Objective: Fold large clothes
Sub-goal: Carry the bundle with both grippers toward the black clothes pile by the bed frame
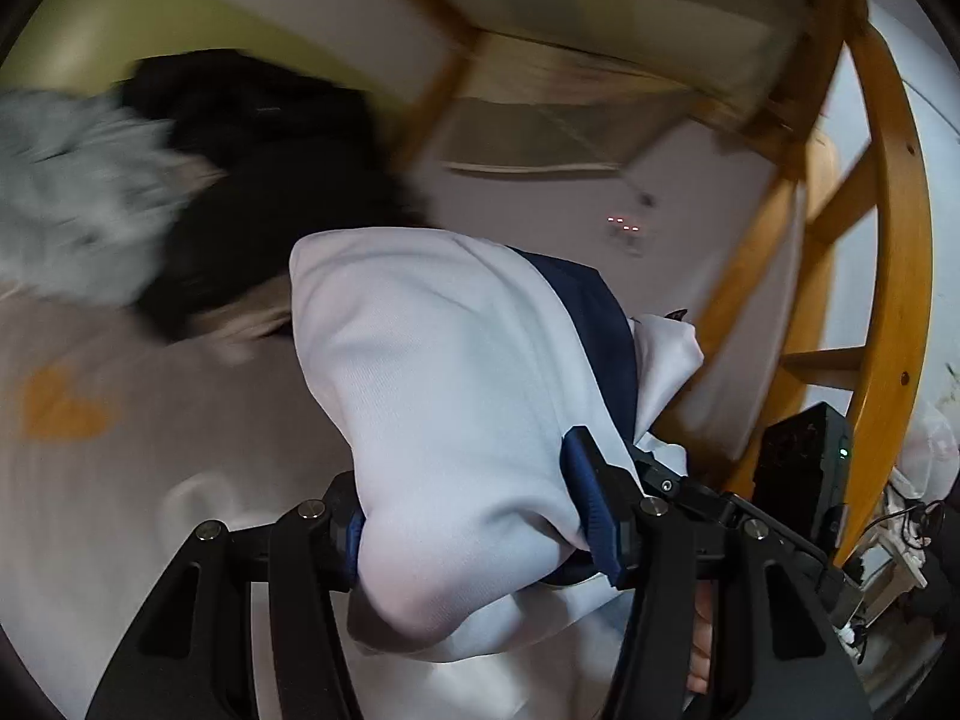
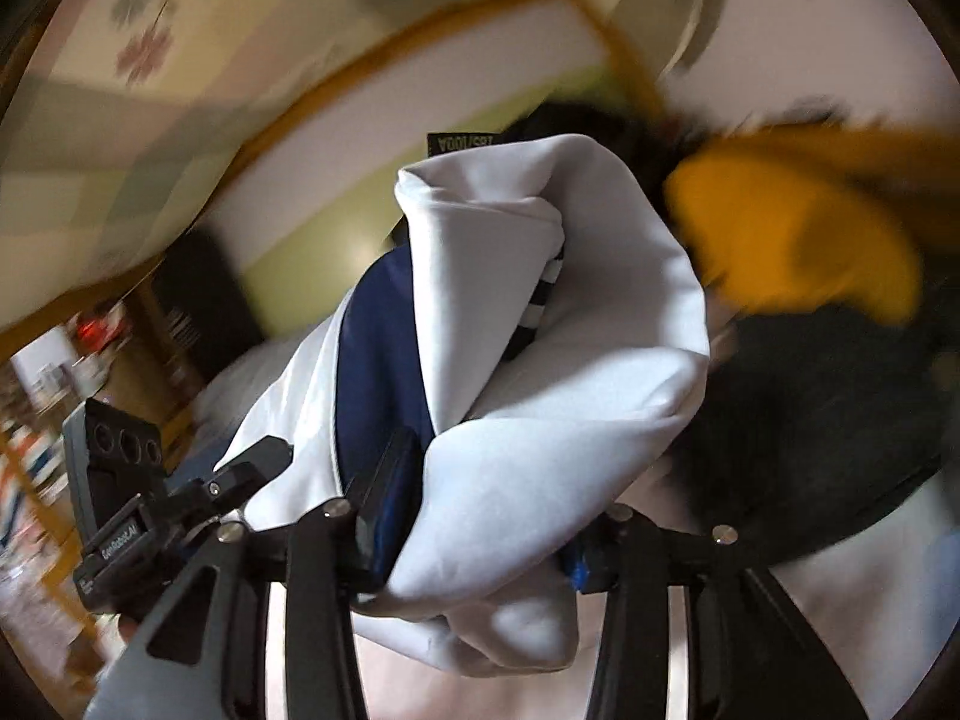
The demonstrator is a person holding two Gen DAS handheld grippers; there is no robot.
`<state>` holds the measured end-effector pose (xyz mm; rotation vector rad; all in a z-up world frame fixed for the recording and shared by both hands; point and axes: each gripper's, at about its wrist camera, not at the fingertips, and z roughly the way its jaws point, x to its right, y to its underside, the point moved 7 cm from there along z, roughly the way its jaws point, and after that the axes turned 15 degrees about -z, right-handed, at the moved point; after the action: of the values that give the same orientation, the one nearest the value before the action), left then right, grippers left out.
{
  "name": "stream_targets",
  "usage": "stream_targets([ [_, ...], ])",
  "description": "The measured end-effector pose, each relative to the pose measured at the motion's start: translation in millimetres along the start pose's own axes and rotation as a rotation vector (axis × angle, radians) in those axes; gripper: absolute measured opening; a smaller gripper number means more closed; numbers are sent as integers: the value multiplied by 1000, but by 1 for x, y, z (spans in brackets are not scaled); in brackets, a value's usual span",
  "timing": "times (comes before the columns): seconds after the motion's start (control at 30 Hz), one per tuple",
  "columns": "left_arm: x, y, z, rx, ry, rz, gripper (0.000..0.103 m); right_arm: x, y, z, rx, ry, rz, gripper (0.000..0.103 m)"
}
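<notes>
Between both hand-held grippers' fingers (image 1: 585,510): white garment (image 1: 444,360)

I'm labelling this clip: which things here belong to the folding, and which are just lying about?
In use:
white garment, gripped by both
left tool
right tool

Lying about:
black garment
grey garment
yellow garment
wooden frame

light: soft, even, indoor | blur: heavy motion smear in backgrounds | edges: fisheye bending, dark corner vignette
</notes>
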<state>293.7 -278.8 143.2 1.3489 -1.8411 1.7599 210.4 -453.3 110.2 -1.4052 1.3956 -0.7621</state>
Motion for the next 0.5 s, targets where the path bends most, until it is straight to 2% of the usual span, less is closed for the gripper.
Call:
stream_targets([
  [0.1, 30, -11, 75, -60, 73, 16, 55, 54, -27, -29, 79, 206, -26, 39],
  [0.2, 31, -5, 154, -136, 77, 22, 55, 107, -27, -34, 93, 347, 34, 40],
  [0.27, 8, 11, 204, -198, 12, -4, 55, 146, -9, -15, 60, 448, 68, 41],
  [0.33, -35, 38, 252, -270, -124, -53, 55, 181, 18, 16, -20, 492, 140, 43],
  [0.37, -55, 49, 267, -283, -178, -60, 56, 205, 49, 43, -112, 512, 196, 44],
  [0.4, -72, 58, 276, -277, -203, -64, 57, 216, 69, 57, -150, 515, 217, 46],
  [0.43, -83, 63, 277, -269, -203, -74, 59, 218, 78, 65, -151, 519, 208, 46],
  [0.5, -100, 72, 269, -279, -185, -114, 60, 199, 84, 74, -169, 591, 72, 47],
])
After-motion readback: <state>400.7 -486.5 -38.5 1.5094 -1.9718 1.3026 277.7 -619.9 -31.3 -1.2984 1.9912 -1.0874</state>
